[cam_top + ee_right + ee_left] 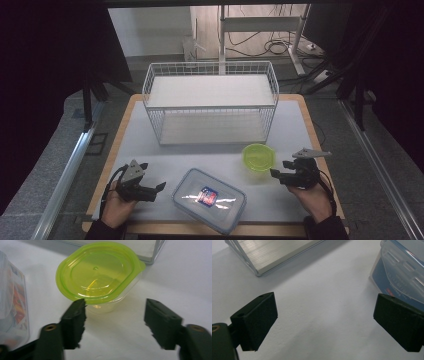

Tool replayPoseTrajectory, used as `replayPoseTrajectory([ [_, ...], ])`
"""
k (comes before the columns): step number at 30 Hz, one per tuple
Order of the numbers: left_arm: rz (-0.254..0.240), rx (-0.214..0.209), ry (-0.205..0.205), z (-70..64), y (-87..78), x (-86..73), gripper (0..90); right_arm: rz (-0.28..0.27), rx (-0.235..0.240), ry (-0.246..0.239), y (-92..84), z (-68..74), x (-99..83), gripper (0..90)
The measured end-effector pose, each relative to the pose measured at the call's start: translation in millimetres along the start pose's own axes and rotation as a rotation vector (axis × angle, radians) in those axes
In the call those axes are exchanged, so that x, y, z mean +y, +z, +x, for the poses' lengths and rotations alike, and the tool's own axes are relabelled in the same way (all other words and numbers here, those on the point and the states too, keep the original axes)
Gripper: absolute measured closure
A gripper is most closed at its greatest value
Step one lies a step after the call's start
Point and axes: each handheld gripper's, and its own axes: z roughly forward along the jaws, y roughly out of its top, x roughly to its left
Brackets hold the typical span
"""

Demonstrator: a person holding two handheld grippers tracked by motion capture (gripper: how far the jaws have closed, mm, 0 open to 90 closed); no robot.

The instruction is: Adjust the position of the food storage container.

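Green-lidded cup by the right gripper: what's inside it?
The green-lidded cup looks empty through its translucent lid and clear wall, though glare hides part of the bottom. The right gripper is open just short of it.

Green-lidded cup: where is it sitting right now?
In the high view the green-lidded cup stands on the table's right half, just in front of the wire basket, between the clear lidded box and the right gripper.

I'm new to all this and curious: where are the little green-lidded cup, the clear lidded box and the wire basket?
green-lidded cup (96,275): right gripper view, middle of its lid.
clear lidded box (210,199): high view, lid centre.
wire basket (210,65): high view, back rim.
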Motion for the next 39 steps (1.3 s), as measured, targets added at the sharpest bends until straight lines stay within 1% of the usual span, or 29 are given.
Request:
replayPoseTrajectory([
  [1, 0.0, 0.0, 0.0, 0.0, 0.0, 0.0, 5.6, 0.0, 0.0, 0.0, 0.0, 0.0, 0.0, 44.3],
  [2, -0.001, -0.002, -0.001, 0.1, 0.2, -0.1, 5.6, -0.003, 0.005, -0.033, -3.7, 0.6, 3.2, 54.2],
  [5, 0.002, -0.003, -0.002, 0.1, 0.4, -0.1, 5.6, 0.005, 0.006, -0.067, -8.7, 1.3, 9.5, 68.2],
  [6, 0.002, -0.003, -0.001, 0.0, 0.6, -0.2, 5.6, 0.005, 0.006, -0.067, -8.7, 1.3, 9.5, 68.2],
  [8, 0.004, -0.004, 0.0, -0.3, 0.9, -0.1, 5.6, 0.014, 0.008, -0.083, -10.6, 1.3, 14.6, 76.7],
  [9, 0.004, -0.004, 0.002, -0.5, 1.0, 0.0, 5.6, 0.013, 0.008, -0.089, -10.5, 1.4, 16.3, 77.7],
  [10, 0.004, -0.006, 0.005, -1.0, 1.3, 0.1, 5.5, 0.01, 0.018, -0.095, -10.6, 1.6, 18.1, 79.3],
  [11, 0.005, -0.005, 0.007, -1.2, 1.5, 0.2, 5.5, 0.009, 0.028, -0.101, -10.3, 1.8, 19.6, 79.6],
  [13, 0.006, -0.005, 0.008, -1.3, 1.8, 0.2, 5.5, 0.007, 0.031, -0.107, -9.6, 3.0, 21.9, 80.7],
  [14, 0.009, -0.004, 0.011, -1.3, 1.8, 0.3, 5.5, -0.004, 0.042, -0.129, -7.4, 6.4, 27.2, 83.8],
  [15, 0.009, -0.002, 0.012, -1.3, 1.8, 0.3, 5.5, -0.007, 0.044, -0.139, -5.9, 7.9, 29.7, 84.4],
  [18, 0.009, 0.0, 0.012, -1.3, 1.8, 0.3, 5.5, -0.008, 0.047, -0.152, -2.3, 10.6, 34.9, 86.1],
  [21, 0.011, 0.003, 0.015, -1.3, 1.9, 0.2, 5.5, -0.014, 0.074, -0.17, 7.7, 16.1, 45.1, 89.1],
  [23, 0.012, 0.004, 0.016, -1.4, 2.1, 0.2, 5.5, -0.012, 0.081, -0.173, 10.1, 17.5, 46.9, 89.9],
  [24, 0.013, 0.005, 0.016, -1.6, 2.3, 0.1, 5.5, -0.01, 0.097, -0.183, 17.5, 22.0, 52.0, 90.0],
  [25, 0.013, 0.005, 0.016, -1.6, 2.3, 0.1, 5.5, -0.01, 0.097, -0.183, 17.5, 22.0, 52.0, 90.0],
  [26, 0.014, 0.006, 0.017, -1.6, 2.4, 0.0, 5.5, -0.009, 0.106, -0.188, 23.6, 26.3, 56.3, 90.0],
  [27, 0.014, 0.006, 0.017, -1.6, 2.4, 0.0, 5.5, -0.009, 0.106, -0.188, 23.6, 26.3, 56.3, 90.0],
  [29, 0.015, 0.006, 0.018, -1.6, 2.4, 0.0, 5.5, -0.008, 0.109, -0.192, 29.5, 30.2, 60.3, 90.0],
  [30, 0.016, 0.007, 0.018, -1.7, 2.4, 0.0, 5.5, -0.009, 0.113, -0.191, 35.5, 33.8, 64.1, 90.0],
  [32, 0.017, 0.007, 0.02, -1.7, 2.4, 0.0, 5.4, -0.008, 0.118, -0.191, 41.7, 37.2, 67.3, 90.0],
  [33, 0.018, 0.007, 0.021, -1.8, 2.4, 0.0, 5.4, -0.008, 0.118, -0.191, 41.7, 37.2, 67.3, 90.0],
  [35, 0.021, 0.007, 0.022, -1.8, 2.6, 0.0, 5.4, -0.003, 0.127, -0.189, 47.8, 40.3, 70.1, 90.0],
  [37, 0.024, 0.008, 0.023, -1.9, 2.7, -0.1, 5.4, 0.01, 0.13, -0.196, 57.4, 45.1, 73.0, 90.0],
  [39, 0.024, 0.008, 0.023, -1.9, 2.8, -0.1, 5.4, 0.016, 0.131, -0.197, 60.4, 46.4, 73.6, 90.0],
])
